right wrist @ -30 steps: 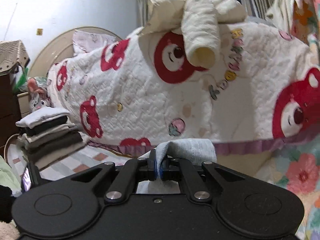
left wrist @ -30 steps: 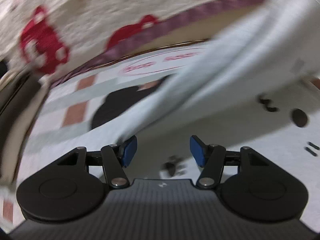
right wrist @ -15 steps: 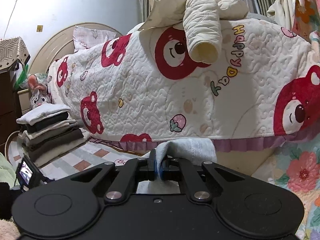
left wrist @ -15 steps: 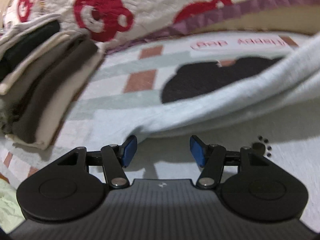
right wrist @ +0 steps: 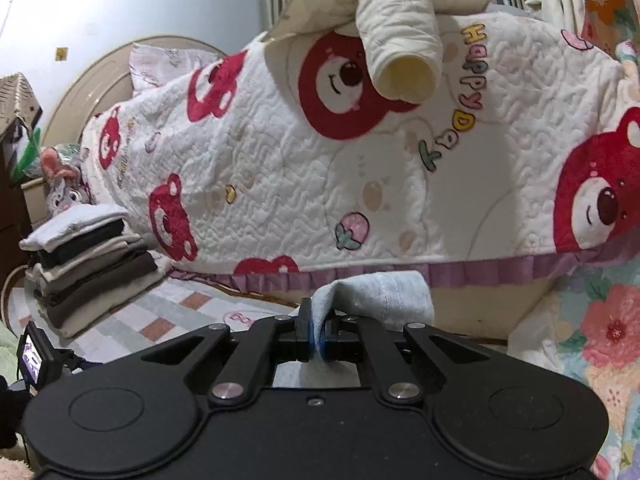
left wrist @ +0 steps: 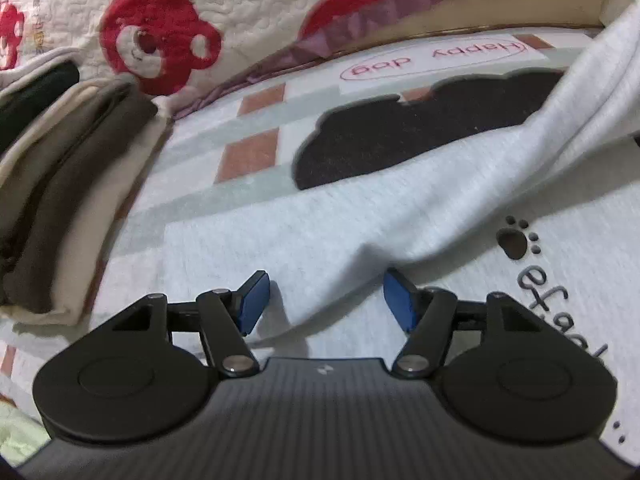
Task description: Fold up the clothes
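A: Left wrist view first. What does the left claw [left wrist: 325, 300] show?

B: Its blue pads are spread wide apart, gripping nothing. The light grey garment [left wrist: 360, 216] lies across the middle of the frame on a patterned mat [left wrist: 256, 148], rising toward the upper right, where it runs off the edge. A fold of it sits just ahead of the pads; whether it touches them I cannot tell.

A: Anything else?

B: A stack of folded clothes [left wrist: 68, 184] at the left, cut off by the frame. A paw print and dark lettering at the right, partly cropped and hard to read.

A: And the right wrist view?

B: The right claw [right wrist: 317, 336] is pressed together, pinching a bunched edge of the garment [right wrist: 380, 292] at lower centre; the rest hangs hidden below the claw body. Behind is a bear-print quilt [right wrist: 280, 168], with the folded stack [right wrist: 88, 264] at the left.
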`<act>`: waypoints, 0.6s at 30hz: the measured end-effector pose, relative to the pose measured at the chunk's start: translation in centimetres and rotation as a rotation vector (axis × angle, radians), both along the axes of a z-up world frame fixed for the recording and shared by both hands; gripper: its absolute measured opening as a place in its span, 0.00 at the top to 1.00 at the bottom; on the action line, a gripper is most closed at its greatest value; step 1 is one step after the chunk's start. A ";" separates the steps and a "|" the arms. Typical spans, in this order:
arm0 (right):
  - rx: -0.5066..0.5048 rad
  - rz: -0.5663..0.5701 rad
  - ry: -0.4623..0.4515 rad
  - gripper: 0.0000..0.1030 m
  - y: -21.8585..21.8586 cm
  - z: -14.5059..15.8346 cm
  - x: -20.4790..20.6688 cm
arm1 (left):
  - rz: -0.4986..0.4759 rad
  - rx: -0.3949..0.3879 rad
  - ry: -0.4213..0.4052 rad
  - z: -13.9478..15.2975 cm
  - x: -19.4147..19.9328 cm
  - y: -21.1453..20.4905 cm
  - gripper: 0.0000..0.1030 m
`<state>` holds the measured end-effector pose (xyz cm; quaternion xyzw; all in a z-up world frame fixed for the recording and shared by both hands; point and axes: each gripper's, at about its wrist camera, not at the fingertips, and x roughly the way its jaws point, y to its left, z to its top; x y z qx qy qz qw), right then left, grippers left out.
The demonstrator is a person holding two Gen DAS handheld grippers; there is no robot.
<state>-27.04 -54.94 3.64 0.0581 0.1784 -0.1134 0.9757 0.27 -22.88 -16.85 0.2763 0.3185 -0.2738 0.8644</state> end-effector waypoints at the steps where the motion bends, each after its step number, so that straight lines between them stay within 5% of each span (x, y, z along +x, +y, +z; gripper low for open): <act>1: 0.003 0.010 0.003 0.96 -0.2 -0.1 0.1 | -0.004 -0.003 0.010 0.0 0.1 0.0 0.33; 5: 0.014 0.048 0.017 0.96 -0.8 -0.6 0.3 | 0.013 -0.063 0.072 0.5 1.3 0.8 0.34; 7: 0.020 0.067 0.024 0.96 -1.1 -0.8 0.4 | 0.001 -0.068 0.068 1.6 1.7 1.1 0.69; 8: 0.023 0.076 0.028 0.96 -1.2 -1.0 0.5 | -0.005 -0.071 0.066 2.2 2.0 1.3 0.94; 13: 0.040 0.134 0.052 0.96 -1.7 -1.3 0.0 | -0.033 -0.083 0.055 5.1 3.1 2.1 0.96; 18: 0.068 0.223 0.095 0.96 -1.3 -0.7 -2.6 | -0.164 -0.019 -0.161 12.9 -0.8 6.2 0.97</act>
